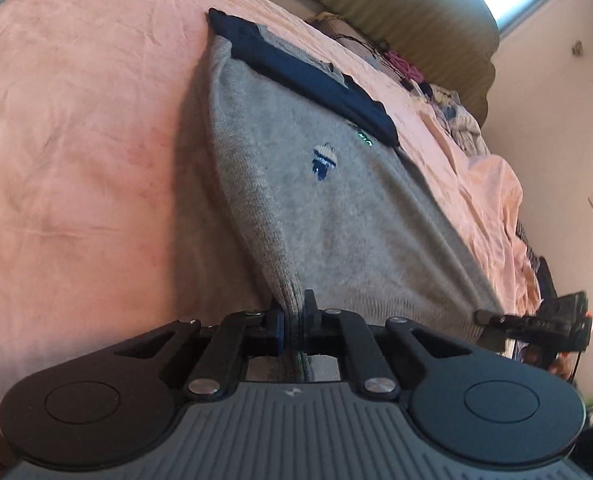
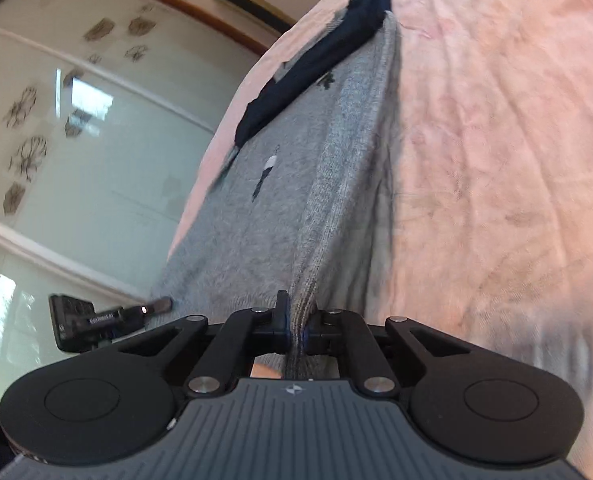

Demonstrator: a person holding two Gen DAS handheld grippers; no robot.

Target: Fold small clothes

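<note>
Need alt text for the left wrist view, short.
The left gripper is shut on the near edge of a grey knit garment with a navy band, lifting it off a pink bedspread. The right gripper pinches the same edge at far right.

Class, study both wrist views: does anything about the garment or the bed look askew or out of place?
Nothing damaged or spilled. The grey knitted garment is pulled off the pink bedspread by its near edge, pinched in both the left tongs and right tongs.
</note>
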